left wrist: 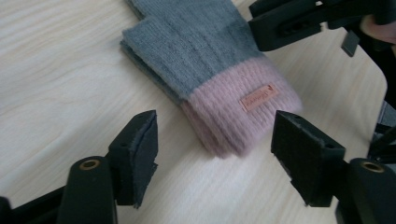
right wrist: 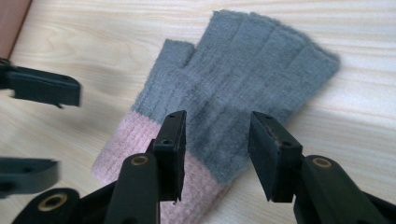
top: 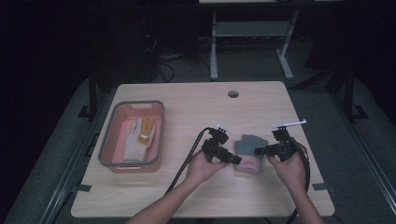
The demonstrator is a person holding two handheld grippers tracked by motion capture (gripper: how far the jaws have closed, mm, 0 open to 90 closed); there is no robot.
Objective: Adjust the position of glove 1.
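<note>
A: Here we are at the table (top: 187, 100), and the grey-and-pink glove (top: 248, 152) lies flat between the two hands, right of centre on the near half.

B: Long axis first: pink cuff toward the near edge, grey fingers pointing far.

A: Which gripper is closer?

B: Both are right on it. The left gripper (top: 235, 159) comes in from the left, jaws parted fairly wide, the cuff (left wrist: 240, 109) just ahead of them and nothing pinched.

A: And the right gripper (top: 259, 151)?

B: It reaches in from the right over the grey part (right wrist: 243, 86), jaws apart, pads clear of the wool as far as I can see. Both forearms rise from the near edge, wrists turned inward.

A: The tray (top: 132, 163) at the left?

B: Well apart, with a pale glove (top: 137, 138) inside.
</note>
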